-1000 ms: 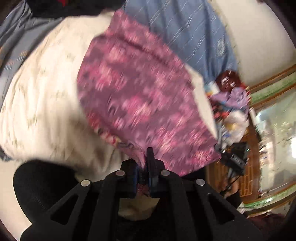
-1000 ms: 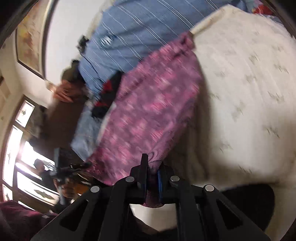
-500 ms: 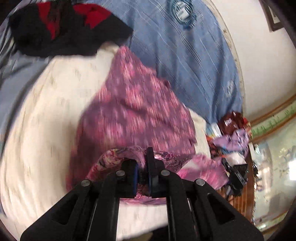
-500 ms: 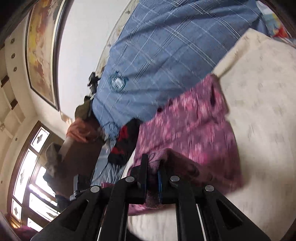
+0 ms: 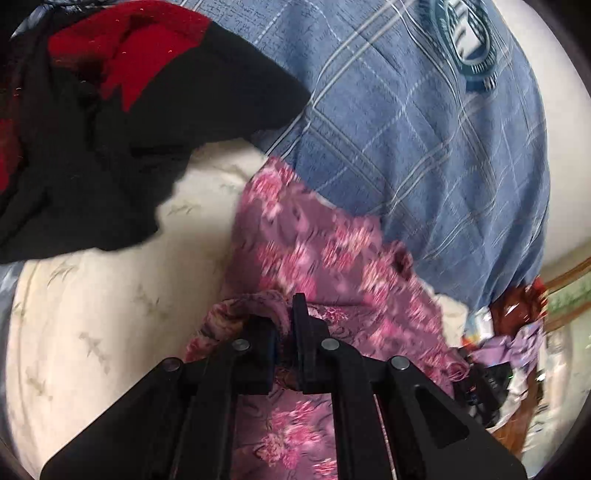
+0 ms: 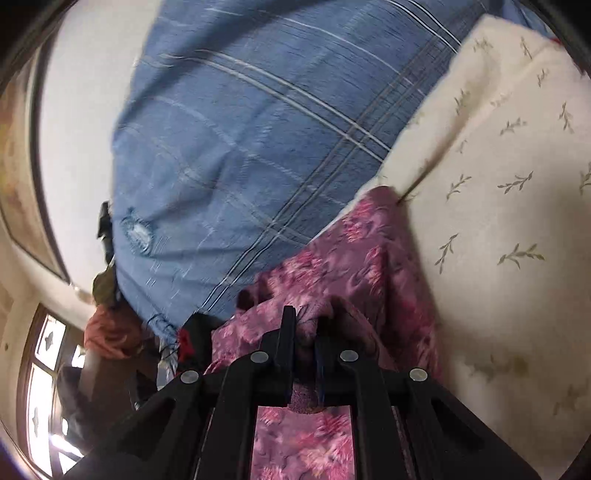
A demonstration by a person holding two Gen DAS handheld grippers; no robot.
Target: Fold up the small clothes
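Purple-pink floral fabric (image 5: pixel 317 251) is pinched by both grippers at once. In the left wrist view the left gripper (image 5: pixel 284 328) has its fingers (image 5: pixel 301 332) drawn narrow, with a gathered edge of the floral garment clamped between them; the cloth bulges up around the tips and the rest spreads out ahead and under the gripper body. In the right wrist view the right gripper (image 6: pixel 304 332) likewise has its fingers (image 6: pixel 288 332) nearly together on a bunched fold of the same garment (image 6: pixel 362 251), which runs forward from the tips and also shows beneath the gripper frame.

The garment lies on a cream bedcover (image 5: pixel 92 302) printed with small leafy sprigs, seen also on the right of the right wrist view (image 6: pixel 498 184). Its far end touches or overlaps the edge of a blue plaid cloth (image 5: pixel 424 147) that bears a round emblem (image 5: pixel 465 33); the same blue cloth fills the upper middle of the right wrist view (image 6: pixel 240 147). A black and red garment (image 5: pixel 110 110) lies on the bedcover to the left of the floral one, apart from it, in the left wrist view.

Beyond the bed edge, blurred clutter (image 5: pixel 517 332) sits at the right of the left wrist view, and a window (image 6: pixel 48 387) shows at the lower left of the right wrist view. Much of both pictures is motion-blurred, so the garment's exact shape cannot be told.
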